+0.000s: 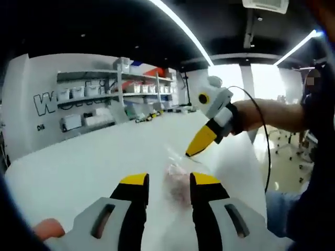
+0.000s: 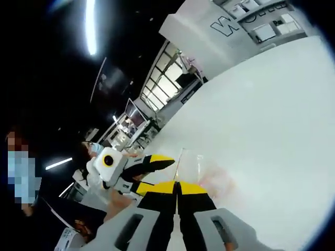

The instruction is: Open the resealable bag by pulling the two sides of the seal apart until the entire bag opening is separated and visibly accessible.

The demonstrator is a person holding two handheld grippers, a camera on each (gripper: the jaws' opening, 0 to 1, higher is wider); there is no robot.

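Bag (image 1: 180, 178): clear plastic, pinkish contents, lifted over the white table (image 1: 94, 162), hanging between the two claws.
Left claw (image 1: 168, 189): jaws spread apart, bag sits in the gap between the yellow tips; can't tell if either tip touches the film.
Right claw (image 2: 177, 187): jaws pressed together, pinching the bag's upper edge (image 2: 189, 157); in the left gripper view it comes in from the right with a hand behind it.
Background: shelves (image 1: 112, 91) with white boxes along the wall.
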